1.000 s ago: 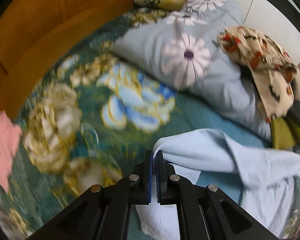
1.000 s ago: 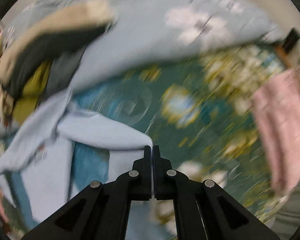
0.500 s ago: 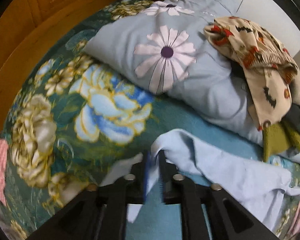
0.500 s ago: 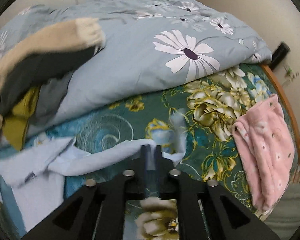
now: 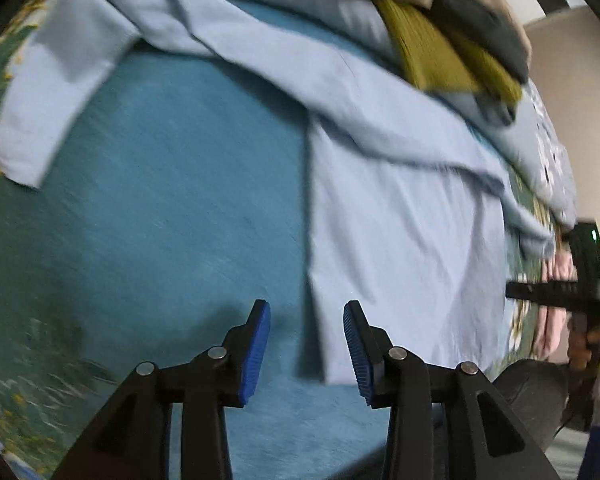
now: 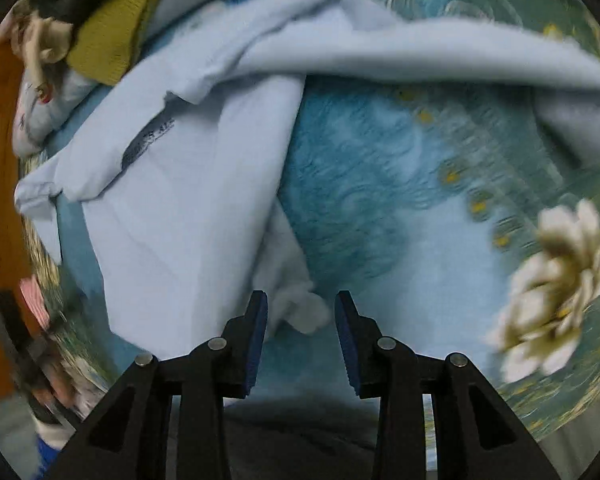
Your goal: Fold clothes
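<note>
Shirt (image 5: 400, 208) of pale blue cloth lies spread on the teal flowered blanket (image 5: 160, 200), which is the surface that carries everything here. The left gripper (image 5: 306, 344) has its jaws wide apart and holds nothing; the straight edge of the shirt runs away from it, starting between the blue pads and a little toward the right pad. The main body of the shirt lies to the right of this gripper, and one sleeve (image 5: 56, 80) stretches toward the far left part of the blanket.

The right gripper (image 6: 300, 336) is also wide and empty — a small crumpled corner (image 6: 300, 308) of the shirt sits just between its pads, with the body of the shirt on its left side. So the shirt lies between the two tools, its long edges pointing away from both. I judge the right gripper is nearer to a ready hold. A heap of other clothes (image 5: 452, 40) rests at the far side, touching the shirt.
</note>
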Demonstrator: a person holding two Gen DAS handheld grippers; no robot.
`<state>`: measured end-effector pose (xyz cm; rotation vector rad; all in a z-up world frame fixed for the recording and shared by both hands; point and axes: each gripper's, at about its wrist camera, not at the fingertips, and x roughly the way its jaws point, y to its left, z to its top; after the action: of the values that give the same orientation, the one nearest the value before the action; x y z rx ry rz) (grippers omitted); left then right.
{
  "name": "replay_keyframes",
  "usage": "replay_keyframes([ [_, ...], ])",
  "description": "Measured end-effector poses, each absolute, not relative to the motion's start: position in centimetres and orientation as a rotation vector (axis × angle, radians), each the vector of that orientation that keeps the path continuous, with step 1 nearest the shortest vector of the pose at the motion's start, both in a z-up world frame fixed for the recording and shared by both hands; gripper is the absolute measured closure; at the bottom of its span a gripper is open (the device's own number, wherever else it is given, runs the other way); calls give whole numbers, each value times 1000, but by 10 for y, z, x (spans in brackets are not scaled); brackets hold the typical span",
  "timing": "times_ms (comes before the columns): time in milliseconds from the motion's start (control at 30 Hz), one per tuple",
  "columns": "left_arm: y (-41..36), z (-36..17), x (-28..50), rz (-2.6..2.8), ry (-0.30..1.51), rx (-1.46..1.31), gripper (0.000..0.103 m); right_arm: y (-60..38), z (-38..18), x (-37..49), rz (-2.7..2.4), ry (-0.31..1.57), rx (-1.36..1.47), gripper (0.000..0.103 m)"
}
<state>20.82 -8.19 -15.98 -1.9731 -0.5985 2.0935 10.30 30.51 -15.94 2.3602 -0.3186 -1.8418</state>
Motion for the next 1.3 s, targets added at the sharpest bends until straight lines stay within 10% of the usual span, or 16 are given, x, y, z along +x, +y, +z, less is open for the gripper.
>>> replay_keyframes([
  [100, -64, -166, 209, 2061, -541, -1985, 61, 299, -173, 107, -1844, -257, 2457, 68],
  [167, -54, -171, 208, 2039, -525, -1991, 61, 299, -172, 114, -1845, -303, 2442, 96],
  [233, -46, -174, 208, 2027, -517, -1995, 62, 299, -161, 121, -1875, -290, 2395, 98],
  [300, -38, -175, 208, 2030, -497, -1997, 64, 303, -138, 128, -1941, -270, 2314, 98],
  [400, -30, -168, 209, 2052, -474, -1974, 99, 323, -101, 142, -2045, -332, 2206, 99],
  [767, -62, -83, 235, 2107, -492, -1818, 101, 364, -27, 237, -2171, -411, 2022, 99],
  [1200, -81, -149, 272, 2036, -452, -2012, 98, 313, -89, 254, -1959, -182, 2247, 97],
  [1300, -97, -141, 265, 2027, -528, -1989, 97, 317, -77, 245, -2004, -189, 2218, 80],
])
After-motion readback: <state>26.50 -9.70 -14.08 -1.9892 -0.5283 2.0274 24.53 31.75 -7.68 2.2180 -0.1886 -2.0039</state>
